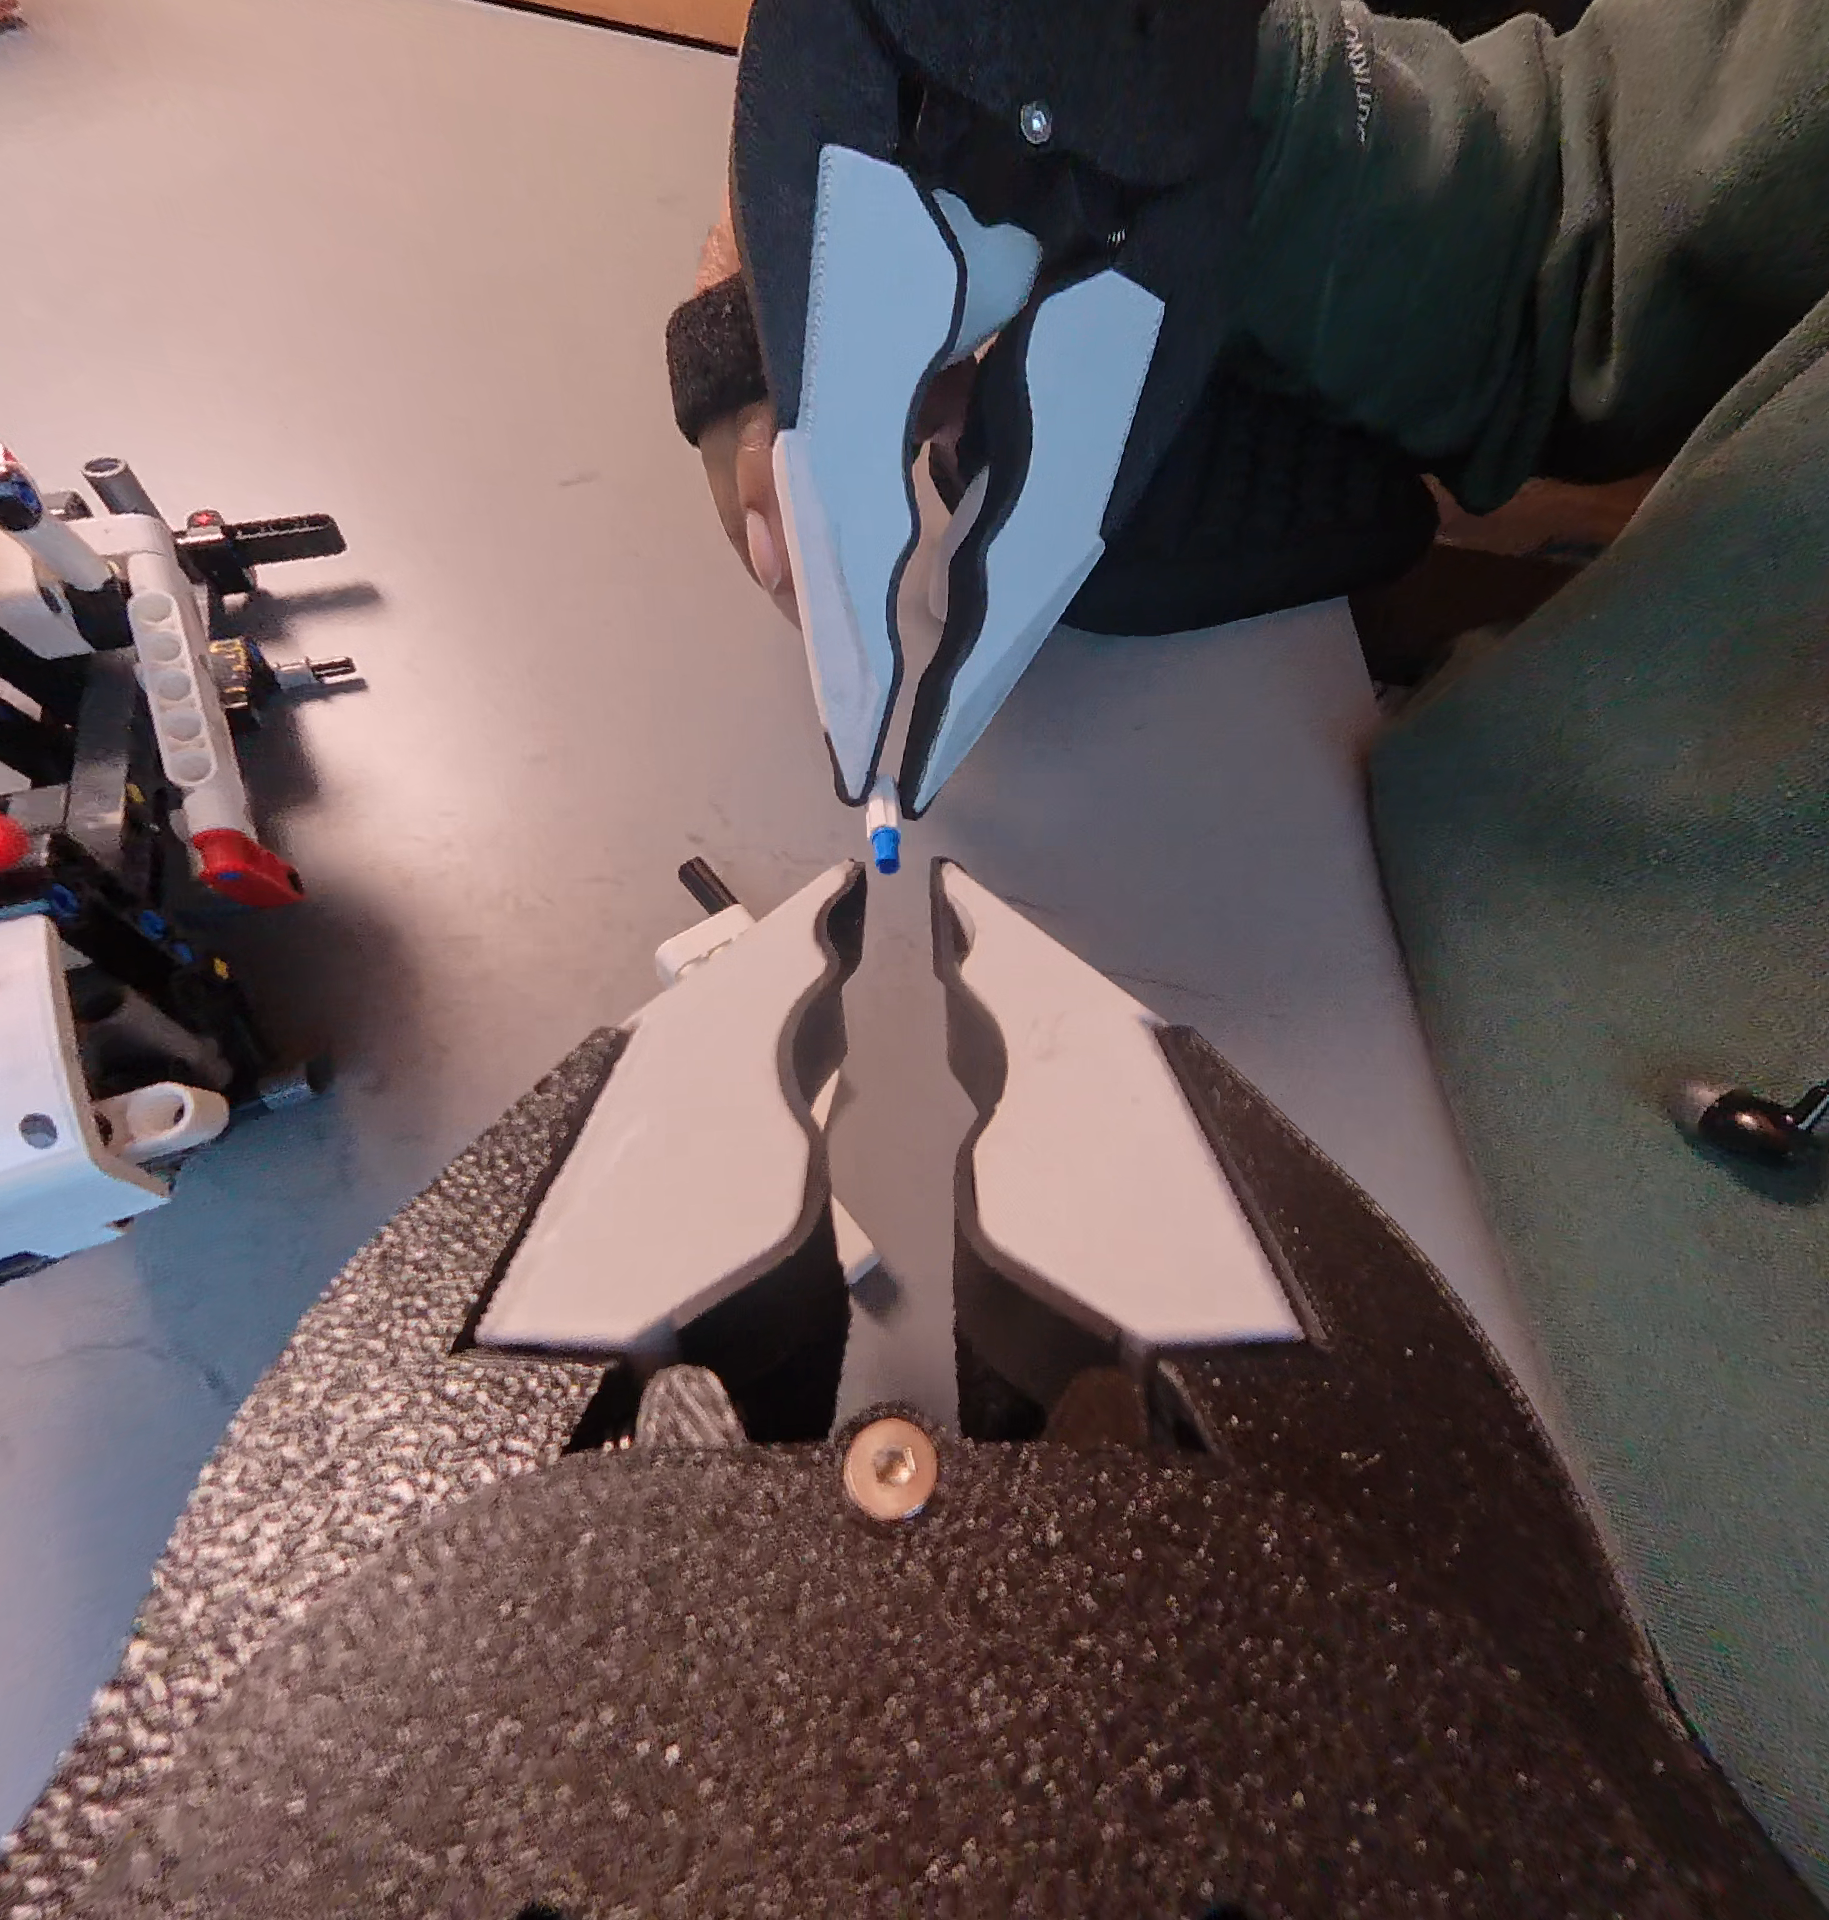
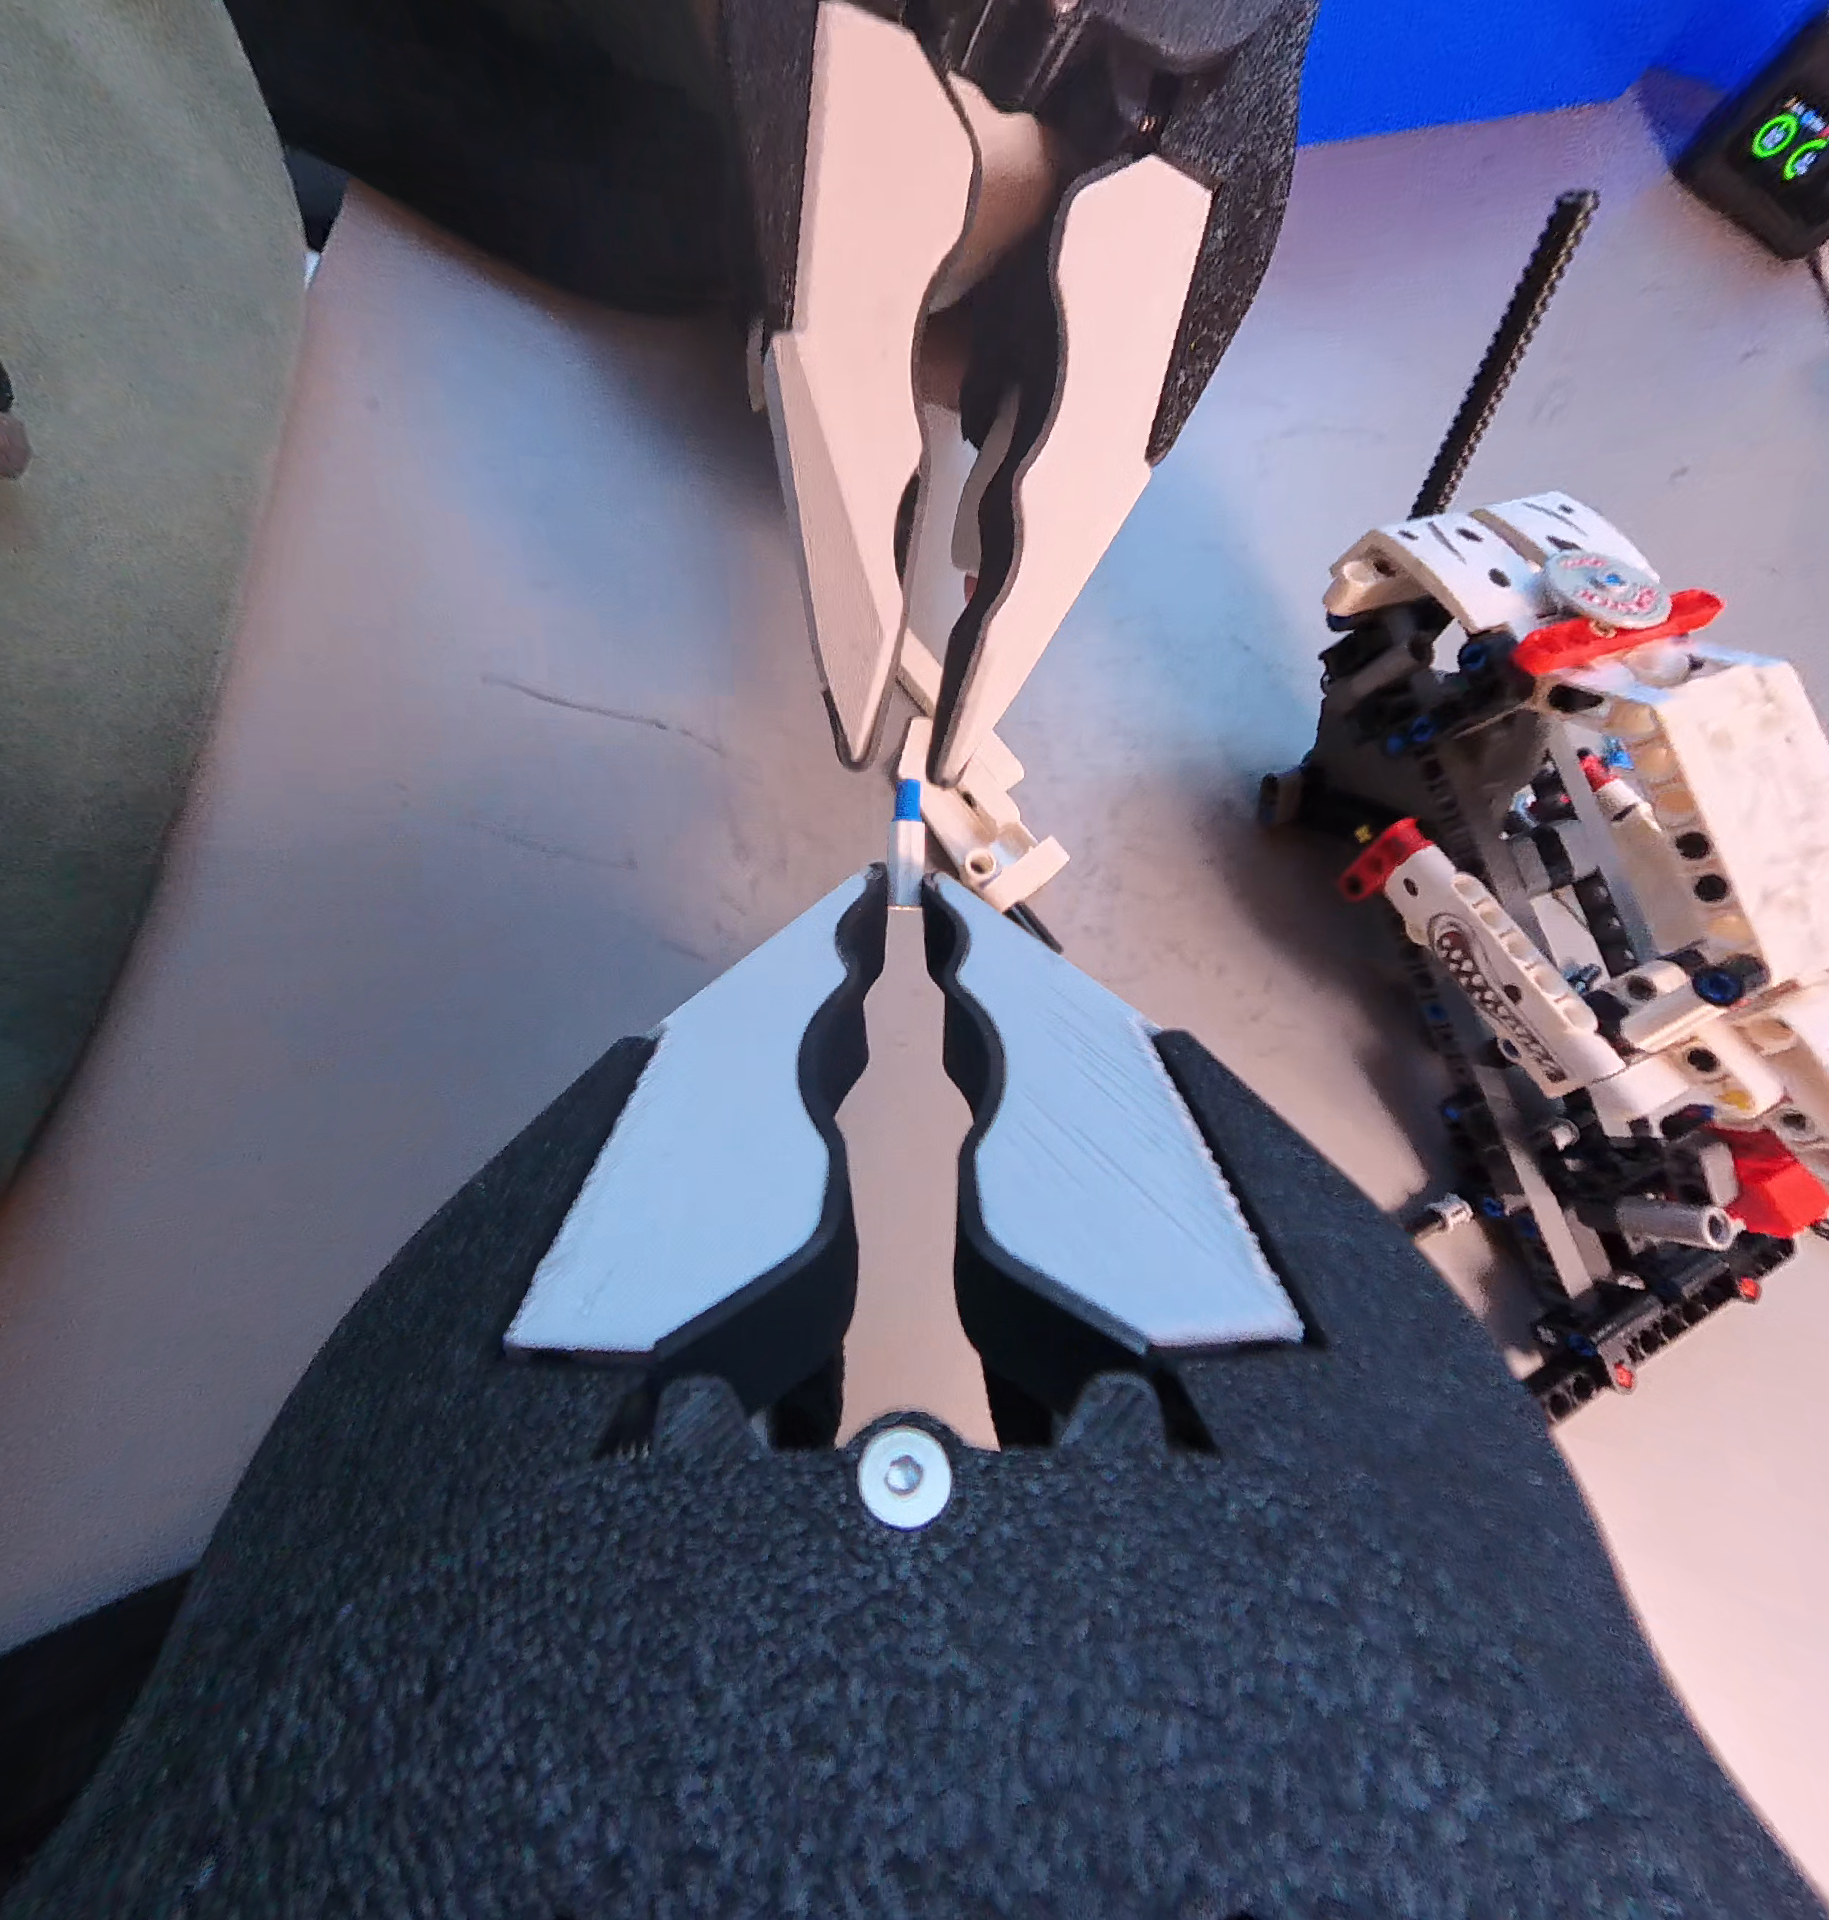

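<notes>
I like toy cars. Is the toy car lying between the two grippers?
No, the brick-built model sits off to the side on the table, while only a small blue-tipped pin lies between them.

grey matte tabletop (image 1: 422,312); partly built white, black and red plastic brick vehicle model (image 2: 1637,935) lying on it; long black toothed rod (image 2: 1502,353) behind model; small black device with lit screen (image 2: 1793,166), far corner.
</notes>
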